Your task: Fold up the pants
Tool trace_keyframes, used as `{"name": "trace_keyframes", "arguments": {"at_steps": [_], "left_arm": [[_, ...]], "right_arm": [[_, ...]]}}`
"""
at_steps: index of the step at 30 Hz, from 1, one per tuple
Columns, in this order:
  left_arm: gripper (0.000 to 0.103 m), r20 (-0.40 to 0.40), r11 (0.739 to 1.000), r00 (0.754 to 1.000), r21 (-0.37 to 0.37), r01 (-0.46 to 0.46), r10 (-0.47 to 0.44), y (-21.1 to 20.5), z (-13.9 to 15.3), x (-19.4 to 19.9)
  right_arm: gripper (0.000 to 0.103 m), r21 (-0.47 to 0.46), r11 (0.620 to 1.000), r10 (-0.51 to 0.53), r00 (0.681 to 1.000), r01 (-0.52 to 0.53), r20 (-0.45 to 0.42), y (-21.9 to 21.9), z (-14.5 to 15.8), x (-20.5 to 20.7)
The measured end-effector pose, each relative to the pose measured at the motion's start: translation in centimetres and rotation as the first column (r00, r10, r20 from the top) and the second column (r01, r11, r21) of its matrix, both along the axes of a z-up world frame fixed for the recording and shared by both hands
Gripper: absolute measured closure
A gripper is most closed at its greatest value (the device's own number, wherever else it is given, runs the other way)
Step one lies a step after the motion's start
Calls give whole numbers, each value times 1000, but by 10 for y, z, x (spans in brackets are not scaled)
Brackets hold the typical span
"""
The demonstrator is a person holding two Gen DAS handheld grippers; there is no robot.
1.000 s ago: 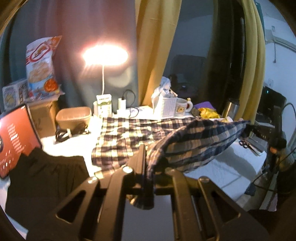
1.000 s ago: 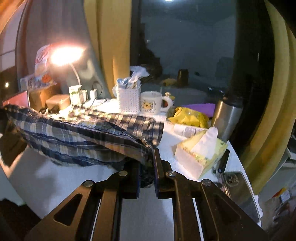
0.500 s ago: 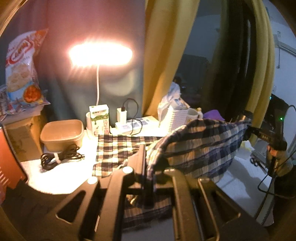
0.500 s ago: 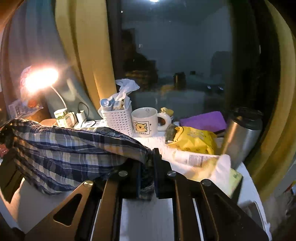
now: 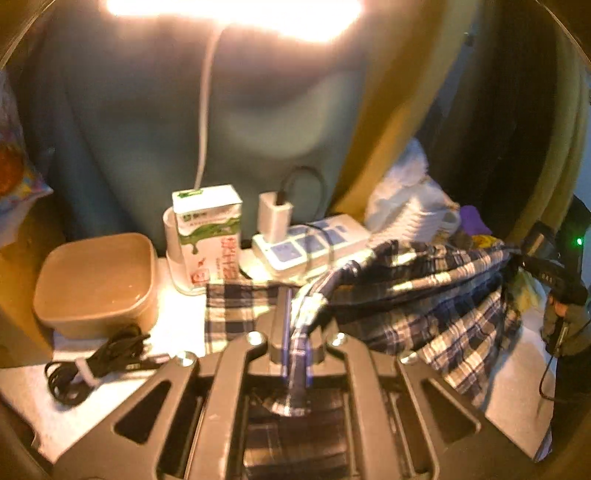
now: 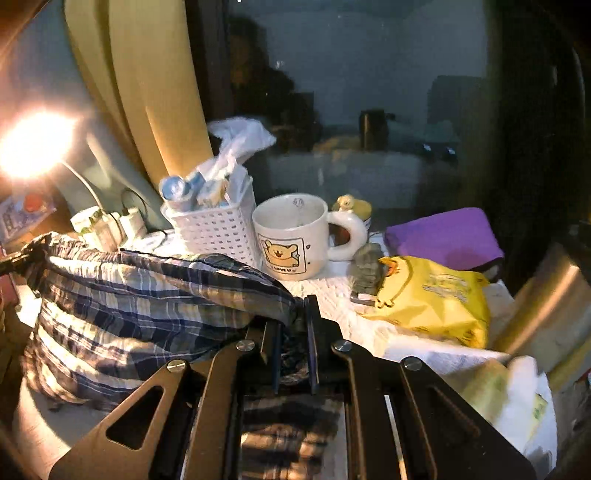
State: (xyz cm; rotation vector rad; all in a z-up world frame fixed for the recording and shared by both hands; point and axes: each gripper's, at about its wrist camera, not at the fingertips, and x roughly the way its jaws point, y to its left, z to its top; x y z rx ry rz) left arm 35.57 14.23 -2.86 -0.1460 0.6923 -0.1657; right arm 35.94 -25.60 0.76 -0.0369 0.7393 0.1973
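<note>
On a white-covered table [image 5: 173, 317] under a glaring desk lamp [image 5: 236, 11], a pair of blue, white and tan plaid pants [image 5: 424, 295] hangs stretched between two handheld grippers, one end in each, sagging in the middle above the tabletop. Part of the same fabric lies flat on the table just in front of a milk carton.

From the left wrist view, the left gripper [image 5: 297, 332] has its jaws nearly together, pinching a bunched edge of the pants. At the far right of this view the right gripper [image 5: 546, 266] holds the other end, with a person's hand [image 5: 565, 321] behind it.

From the right wrist view, the right gripper's jaws stand narrowly apart, clamped on gathered plaid cloth (the fabric fills the gap between them).

Readable writing is sparse. A white mug [image 6: 295, 236] carries a cartoon yellow bear and the words "LOVE U". The milk carton [image 5: 207, 236] is white with green splashes and red characters too blurred to read. A yellow packet [image 6: 428, 295] with a duck drawing has small print that cannot be made out.

Also on the table: a white power strip [image 5: 314, 247] with a charger plugged in, a tan lidded box [image 5: 96, 284], a coiled black cable [image 5: 96, 365], a white perforated basket [image 6: 218, 225] stuffed with tubes and plastic, a purple cloth [image 6: 447, 236], and a steel flask [image 6: 546, 302] at the right edge.
</note>
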Motion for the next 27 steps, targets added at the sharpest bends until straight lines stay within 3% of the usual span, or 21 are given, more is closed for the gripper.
{"name": "trace_keyframes", "arguments": {"at_steps": [7, 11, 12, 14, 16, 18, 22, 27], "left_arm": [[90, -123, 998, 992, -65, -24, 16, 32, -39, 58], [83, -153, 992, 988, -120, -37, 19, 51, -43, 66], [77, -154, 992, 988, -121, -41, 22, 54, -42, 66], [63, -121, 991, 990, -103, -80, 68, 62, -32, 58], [58, -86, 988, 992, -117, -105, 95, 72, -20, 52], [56, -59, 985, 990, -111, -134, 128, 75, -9, 40], [50, -53, 997, 997, -57, -61, 58, 54, 4, 15], [40, -106, 996, 994, -85, -30, 21, 25, -16, -38]], "right_arm": [[89, -61, 998, -12, 997, 7, -78, 21, -32, 39], [73, -109, 994, -37, 997, 30, -67, 28, -38, 47], [67, -112, 993, -43, 997, 35, -67, 27, -38, 46], [50, -117, 992, -56, 997, 49, -59, 25, -36, 45], [41, -120, 991, -67, 997, 61, -46, 23, -32, 41], [39, -112, 991, -77, 997, 73, -32, 19, -25, 30], [39, -85, 992, -93, 995, 91, -22, 13, -13, 3], [38, -17, 990, -142, 988, 141, -54, -3, -13, -35]]}}
